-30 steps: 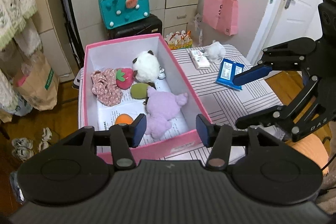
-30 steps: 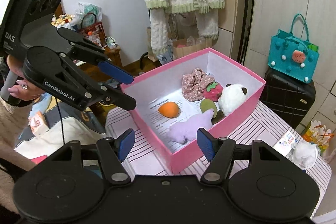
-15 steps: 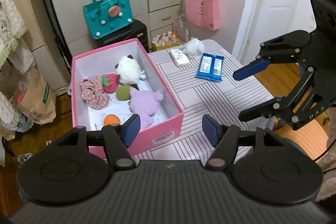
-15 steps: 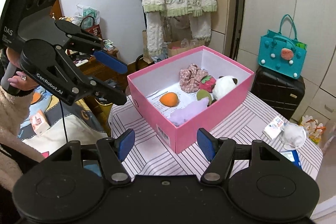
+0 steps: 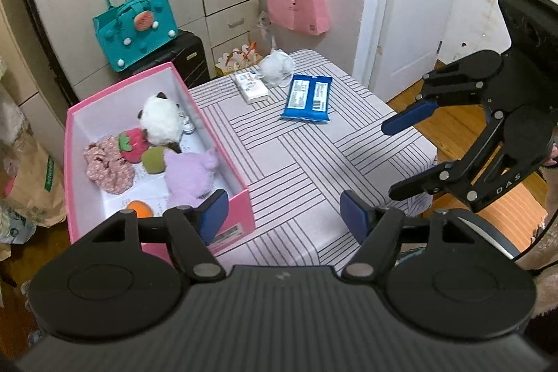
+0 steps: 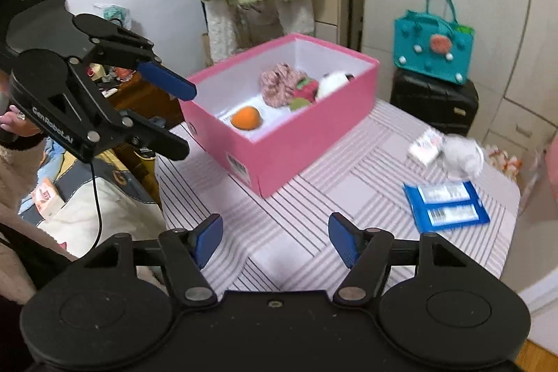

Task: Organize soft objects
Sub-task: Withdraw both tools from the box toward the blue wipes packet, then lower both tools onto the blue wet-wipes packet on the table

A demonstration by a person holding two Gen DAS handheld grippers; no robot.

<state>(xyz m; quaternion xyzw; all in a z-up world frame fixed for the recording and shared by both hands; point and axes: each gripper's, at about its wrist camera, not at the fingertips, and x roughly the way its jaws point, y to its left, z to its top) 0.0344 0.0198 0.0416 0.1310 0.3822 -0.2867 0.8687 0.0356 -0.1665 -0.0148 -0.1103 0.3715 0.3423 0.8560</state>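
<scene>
The left hand-held gripper (image 5: pixel 282 213) hangs over the near edge of the table (image 5: pixel 300 162), its blue pads spreading wider with nothing between them, only the striped cloth below. The right hand-held gripper (image 6: pixel 275 237) is released too, pads well apart and empty, hovering over the cloth on the near side.

The pink box (image 5: pixel 230 169) sits on the table's left side, and the soft things are already in it: a white plush (image 5: pixel 162 121) toward the far end, a red strawberry toy (image 5: pixel 130 145) just beside it, a floral fabric piece (image 5: pixel 108 166) against the left wall, a green round toy (image 5: pixel 153 159) in the middle, a lilac plush (image 5: pixel 190 175) along the right wall, and an orange ball (image 5: pixel 139 208) at the near end. From the right wrist view the orange ball (image 6: pixel 246 117) lies apart from the rest of the cluster.

Outside the box, one more white fluffy toy (image 5: pixel 277 67) rests at the table's far edge, touching a small white packet (image 5: pixel 251 88). A blue wipes pack (image 5: pixel 308 96) lies flat just beside them. Well behind, a teal bag (image 5: pixel 136 30) stands on a black suitcase (image 5: pixel 190 53), and a pink tote (image 5: pixel 296 2) hangs by the door.
</scene>
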